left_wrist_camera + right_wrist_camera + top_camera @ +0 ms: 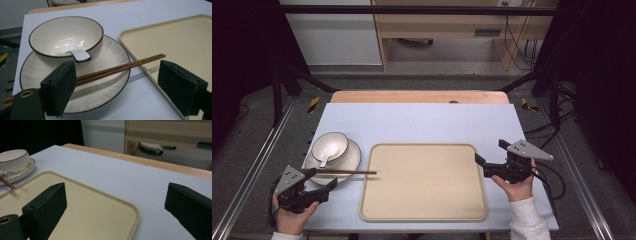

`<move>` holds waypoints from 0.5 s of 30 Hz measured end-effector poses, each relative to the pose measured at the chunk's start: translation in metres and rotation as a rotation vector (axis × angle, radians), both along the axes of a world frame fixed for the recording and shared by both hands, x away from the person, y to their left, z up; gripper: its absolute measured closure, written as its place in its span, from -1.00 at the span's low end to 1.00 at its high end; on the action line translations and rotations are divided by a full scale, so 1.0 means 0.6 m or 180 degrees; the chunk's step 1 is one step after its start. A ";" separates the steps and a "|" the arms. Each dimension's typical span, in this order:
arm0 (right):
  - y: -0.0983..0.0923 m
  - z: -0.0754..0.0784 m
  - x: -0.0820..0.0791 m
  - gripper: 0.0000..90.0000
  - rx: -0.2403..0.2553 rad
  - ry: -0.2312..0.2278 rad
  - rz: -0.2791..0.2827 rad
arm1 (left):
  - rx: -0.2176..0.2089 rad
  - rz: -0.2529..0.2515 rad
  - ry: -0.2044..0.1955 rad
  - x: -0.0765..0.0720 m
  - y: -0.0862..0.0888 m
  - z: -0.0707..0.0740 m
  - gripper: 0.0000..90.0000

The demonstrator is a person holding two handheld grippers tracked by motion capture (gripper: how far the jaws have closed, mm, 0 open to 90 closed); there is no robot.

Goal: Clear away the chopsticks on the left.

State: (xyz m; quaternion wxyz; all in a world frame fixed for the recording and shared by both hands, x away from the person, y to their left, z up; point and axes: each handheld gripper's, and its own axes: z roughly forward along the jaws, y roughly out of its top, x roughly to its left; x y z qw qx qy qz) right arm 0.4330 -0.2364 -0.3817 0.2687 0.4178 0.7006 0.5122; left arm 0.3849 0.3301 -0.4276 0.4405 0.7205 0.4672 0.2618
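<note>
A white bowl (330,145) with a white spoon (75,53) in it sits on a white, dark-rimmed plate (348,161) at the table's left. Brown chopsticks (346,173) lie across the plate's near side, their tips reaching over the left edge of the beige tray (424,200). My left gripper (321,179) is open at the plate's near left. Its left jaw stands right beside the chopsticks' thick end (105,72), and the other jaw is far apart from it. My right gripper (490,152) is open above the tray's right edge, holding nothing.
The tray (100,220) lies in the middle of a light blue table top (422,122), with a wooden strip (419,97) along the far edge. Black frame posts stand at both far corners, and cables trail on the floor to the right.
</note>
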 end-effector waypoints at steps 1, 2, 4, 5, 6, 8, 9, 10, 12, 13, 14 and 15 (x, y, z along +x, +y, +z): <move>0.000 0.000 0.000 -0.90 0.0000 0.0002 0.0000 | 0.0014 0.0002 0.0030 0.002 0.001 -0.002 -0.66; 0.000 0.000 0.000 -0.90 -0.0001 0.0020 -0.0008 | 0.0039 -0.0001 0.0055 0.005 0.002 -0.004 -0.65; 0.002 -0.001 0.001 -0.90 -0.0024 0.0023 -0.0008 | 0.0129 0.0016 0.0105 0.012 0.004 -0.010 -0.64; 0.002 -0.002 0.002 -0.90 -0.0026 0.0025 -0.0007 | 0.0169 0.0037 0.0138 0.016 0.005 -0.014 -0.64; 0.002 -0.002 0.002 -0.90 -0.0023 0.0035 -0.0001 | 0.0181 0.0060 0.0158 0.019 0.007 -0.018 -0.63; 0.004 -0.004 0.003 -0.90 -0.0049 0.0051 0.0003 | 0.0183 0.0055 0.0170 0.024 0.011 -0.025 -0.61; 0.005 -0.004 0.003 -0.90 -0.0053 0.0056 0.0005 | 0.0183 0.0055 0.0170 0.024 0.011 -0.025 -0.59; 0.005 -0.005 0.003 -0.90 -0.0059 0.0059 0.0015 | 0.0222 0.0083 0.0189 0.031 0.014 -0.030 -0.59; 0.007 -0.006 0.004 -0.90 -0.0063 0.0070 0.0011 | 0.0217 0.0097 0.0192 0.037 0.018 -0.034 -0.57; 0.007 -0.006 0.004 -0.90 -0.0074 0.0075 0.0013 | 0.0212 0.0102 0.0195 0.041 0.019 -0.036 -0.56; 0.007 -0.007 0.005 -0.90 -0.0084 0.0081 0.0017 | 0.0224 0.0096 0.0196 0.044 0.020 -0.037 -0.55; 0.007 -0.007 0.005 -0.90 -0.0084 0.0083 0.0020 | 0.0255 0.0090 0.0198 0.047 0.021 -0.039 -0.53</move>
